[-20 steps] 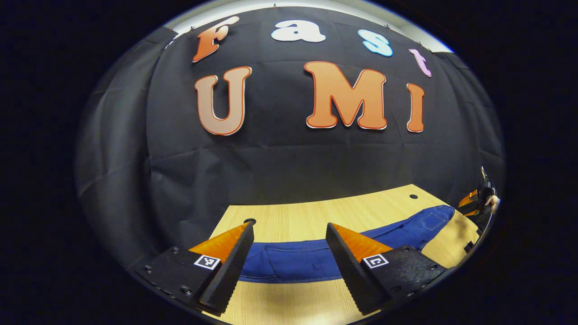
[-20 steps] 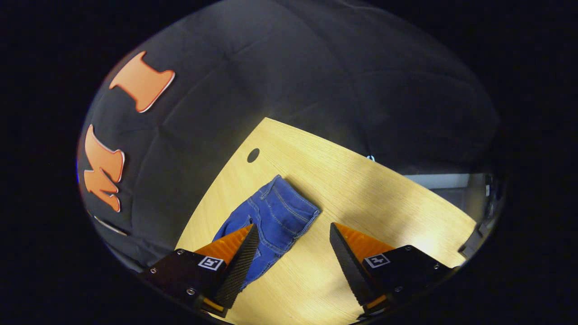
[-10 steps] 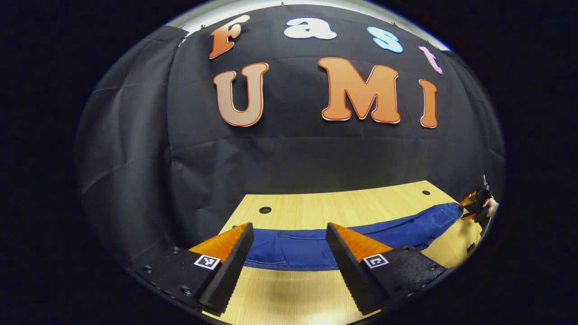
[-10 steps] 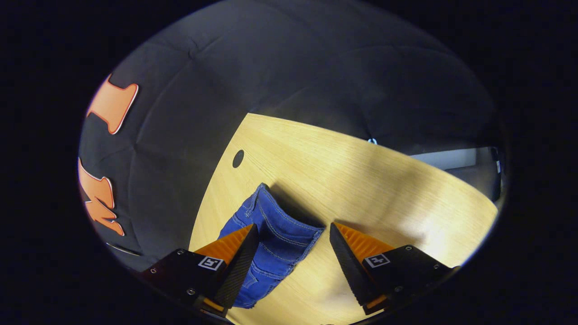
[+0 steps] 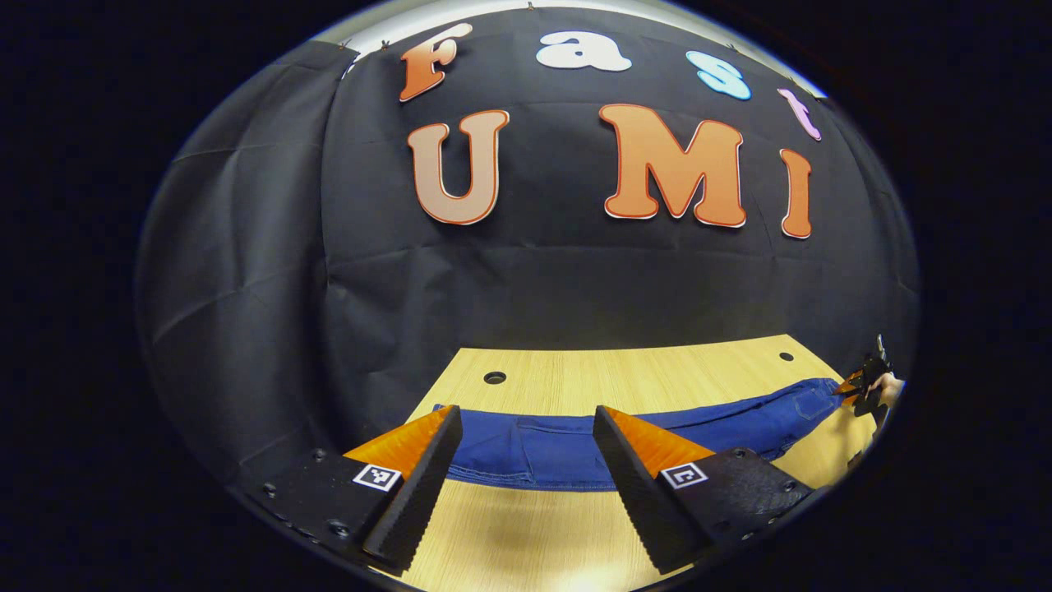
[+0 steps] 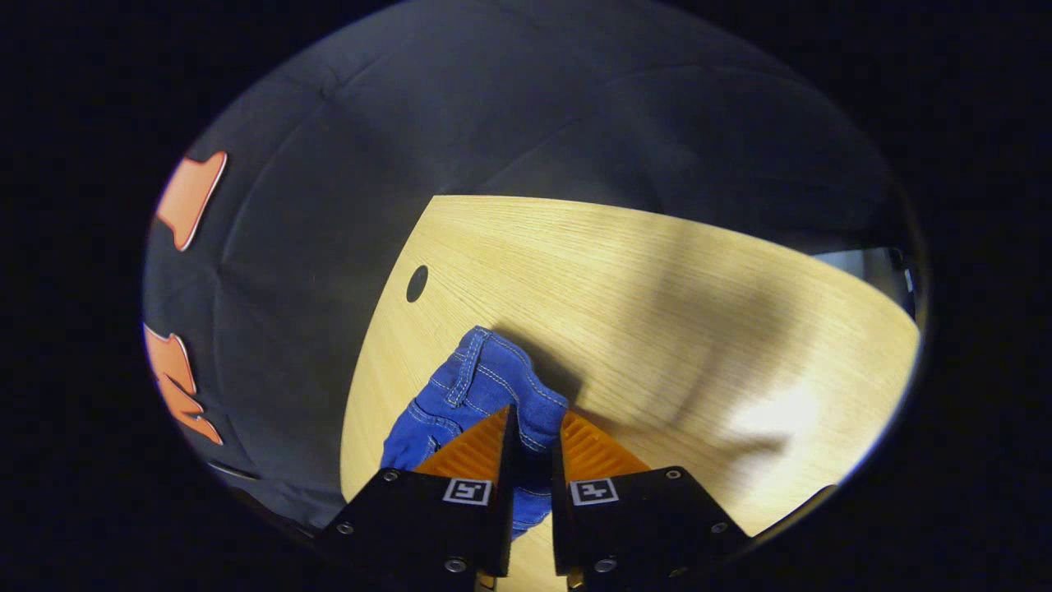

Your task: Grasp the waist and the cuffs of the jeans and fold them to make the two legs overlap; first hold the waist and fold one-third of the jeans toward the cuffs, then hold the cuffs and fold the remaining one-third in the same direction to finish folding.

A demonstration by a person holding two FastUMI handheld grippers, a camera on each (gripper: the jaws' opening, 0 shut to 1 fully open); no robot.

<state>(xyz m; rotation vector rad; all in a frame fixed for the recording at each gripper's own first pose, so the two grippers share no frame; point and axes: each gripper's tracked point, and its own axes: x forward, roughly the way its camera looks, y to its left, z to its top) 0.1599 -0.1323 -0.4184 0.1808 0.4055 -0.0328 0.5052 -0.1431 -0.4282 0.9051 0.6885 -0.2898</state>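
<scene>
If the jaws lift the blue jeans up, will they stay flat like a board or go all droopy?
Probably droopy: the jeans already bunch into soft folds where the right gripper pinches them. The long part lying flat on the table would likely sag and drag behind. They shouldn't roll.

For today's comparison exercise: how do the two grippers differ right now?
The left gripper is open, fingers spread, clear of the jeans; the right gripper is closed, pinching denim. The left looks level across the table; the right looks down on it. Both are at the jeans.
</scene>
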